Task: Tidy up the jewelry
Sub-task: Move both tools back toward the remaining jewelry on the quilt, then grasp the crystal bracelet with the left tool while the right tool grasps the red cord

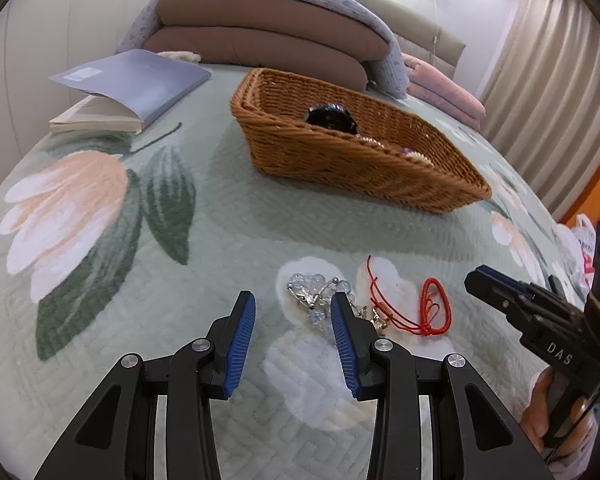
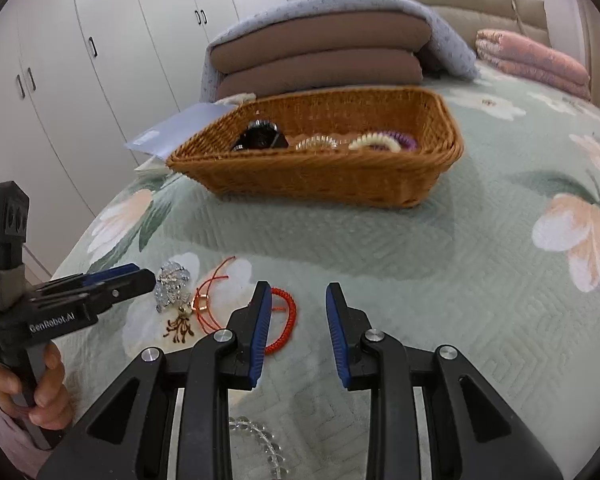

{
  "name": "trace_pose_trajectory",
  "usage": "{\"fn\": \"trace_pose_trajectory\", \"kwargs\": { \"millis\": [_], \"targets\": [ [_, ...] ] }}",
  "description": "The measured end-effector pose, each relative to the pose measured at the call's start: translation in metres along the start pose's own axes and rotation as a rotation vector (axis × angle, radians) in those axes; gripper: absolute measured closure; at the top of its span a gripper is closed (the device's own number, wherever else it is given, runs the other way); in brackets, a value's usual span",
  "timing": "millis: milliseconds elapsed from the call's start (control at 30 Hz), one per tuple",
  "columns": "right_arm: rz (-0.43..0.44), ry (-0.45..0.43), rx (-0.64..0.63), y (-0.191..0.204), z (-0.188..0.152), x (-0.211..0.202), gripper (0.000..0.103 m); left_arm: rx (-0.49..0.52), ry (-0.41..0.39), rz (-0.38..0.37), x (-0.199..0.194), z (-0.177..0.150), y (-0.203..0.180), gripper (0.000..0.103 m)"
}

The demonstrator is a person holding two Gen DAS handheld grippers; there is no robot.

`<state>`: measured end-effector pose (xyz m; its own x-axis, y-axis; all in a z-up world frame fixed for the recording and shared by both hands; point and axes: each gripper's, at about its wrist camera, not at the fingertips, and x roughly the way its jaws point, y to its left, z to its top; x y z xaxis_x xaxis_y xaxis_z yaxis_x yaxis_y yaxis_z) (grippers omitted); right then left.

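Observation:
A clear crystal bead piece lies on the green quilt just past my left gripper, which is open and empty. It also shows in the right wrist view. A red cord bracelet lies to its right; in the right wrist view a red coiled cord lies beside my open, empty right gripper. A wicker basket further back holds a black watch and coiled hair ties. A clear bead bracelet lies under the right gripper.
An open book lies at the back left. Folded brown and blue bedding and pink blankets are stacked behind the basket. White wardrobes stand left of the bed. The bed edge is near on the right.

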<state>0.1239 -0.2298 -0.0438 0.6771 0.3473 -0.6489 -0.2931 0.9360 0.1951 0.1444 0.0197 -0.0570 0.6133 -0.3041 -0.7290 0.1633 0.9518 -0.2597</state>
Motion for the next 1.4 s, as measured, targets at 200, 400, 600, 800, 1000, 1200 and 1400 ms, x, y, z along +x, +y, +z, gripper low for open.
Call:
{"fn": "trace_pose_trajectory", "kwargs": {
  "millis": [200,400,600,800,1000,1200,1400],
  "targets": [
    [-0.040,0.067,-0.087,0.015,-0.005,0.016,0.072,0.051,0.007,0.049,0.008,-0.002,-0.013,0.063],
    [-0.092,0.071,-0.125,0.021,-0.008,0.021,0.077,0.082,0.020,0.115,0.008,-0.001,-0.012,0.077],
    [-0.084,0.073,-0.095,0.015,-0.006,0.021,0.084,-0.031,0.019,0.124,0.001,0.005,0.022,0.078],
    [-0.087,0.082,-0.114,0.018,-0.007,0.023,0.083,-0.028,0.024,0.007,-0.001,0.004,0.015,0.076],
    [-0.104,0.093,-0.152,0.025,-0.009,0.027,0.076,0.030,0.038,0.051,0.008,0.000,-0.002,0.061],
    [-0.169,0.090,-0.231,0.040,-0.013,0.032,0.072,0.078,0.025,0.087,0.013,-0.001,-0.016,0.047],
    [-0.157,0.080,-0.238,0.041,-0.016,0.030,0.098,0.073,0.010,0.095,0.012,-0.001,-0.013,0.081]
  ]
}}
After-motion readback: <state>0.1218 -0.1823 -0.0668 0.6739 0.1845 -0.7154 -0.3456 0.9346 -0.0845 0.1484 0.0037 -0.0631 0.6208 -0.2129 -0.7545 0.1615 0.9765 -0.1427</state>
